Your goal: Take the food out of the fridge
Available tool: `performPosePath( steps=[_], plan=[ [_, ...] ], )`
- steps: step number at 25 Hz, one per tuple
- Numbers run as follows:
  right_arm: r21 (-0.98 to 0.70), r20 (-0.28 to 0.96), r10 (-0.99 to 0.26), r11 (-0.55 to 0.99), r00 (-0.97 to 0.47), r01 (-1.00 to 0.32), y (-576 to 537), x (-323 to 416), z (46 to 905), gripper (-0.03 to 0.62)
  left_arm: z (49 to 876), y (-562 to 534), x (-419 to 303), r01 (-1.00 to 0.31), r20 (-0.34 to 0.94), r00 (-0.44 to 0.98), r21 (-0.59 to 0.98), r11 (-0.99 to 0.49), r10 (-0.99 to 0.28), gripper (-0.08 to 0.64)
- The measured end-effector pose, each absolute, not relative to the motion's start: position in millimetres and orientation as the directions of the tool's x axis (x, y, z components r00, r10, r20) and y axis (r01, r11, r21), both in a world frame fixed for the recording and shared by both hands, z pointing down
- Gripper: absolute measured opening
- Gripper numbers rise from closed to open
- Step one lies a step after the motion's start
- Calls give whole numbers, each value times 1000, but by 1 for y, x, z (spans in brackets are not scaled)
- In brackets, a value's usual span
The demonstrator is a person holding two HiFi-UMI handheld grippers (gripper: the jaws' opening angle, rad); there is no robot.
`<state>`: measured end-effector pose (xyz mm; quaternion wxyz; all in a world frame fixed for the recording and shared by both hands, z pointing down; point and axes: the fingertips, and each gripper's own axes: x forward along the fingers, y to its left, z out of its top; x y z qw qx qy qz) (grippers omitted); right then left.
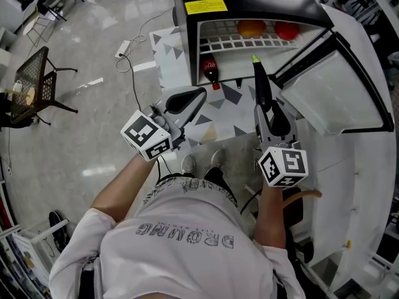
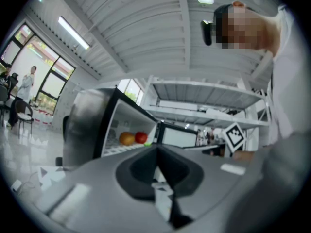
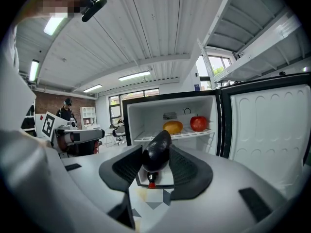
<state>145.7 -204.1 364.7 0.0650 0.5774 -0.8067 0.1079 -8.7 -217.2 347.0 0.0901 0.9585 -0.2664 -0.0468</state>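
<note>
The fridge (image 1: 187,27) stands open, door (image 1: 330,95) swung to the right. On its wire shelf (image 1: 230,43) lie an orange fruit (image 1: 251,27) (image 3: 172,127) and a red apple (image 1: 286,30) (image 3: 198,123). A cola bottle (image 1: 211,70) stands lower in the fridge. My right gripper (image 1: 269,118) (image 3: 155,165) is shut on a dark eggplant (image 1: 262,86) (image 3: 156,152), held in front of the opening with its green stem toward the shelf. My left gripper (image 1: 190,98) (image 2: 156,154) is shut with nothing in it, left of the fridge front. The left gripper view also shows the orange fruit (image 2: 127,139) and apple (image 2: 141,138).
A patterned mat (image 1: 171,58) lies on the floor before the fridge. A power strip with its cable (image 1: 123,47) is on the floor to the left. A black chair (image 1: 34,86) stands far left. White shelving (image 1: 365,185) runs along the right.
</note>
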Motion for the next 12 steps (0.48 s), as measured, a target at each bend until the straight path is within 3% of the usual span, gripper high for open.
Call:
performPosePath(
  steps=[12],
  plan=[
    [-110,232,-909,328,-345,-938,-205,141,367,164,350,-215,-9,-513,-34,847,203,-834,-530,8]
  ],
)
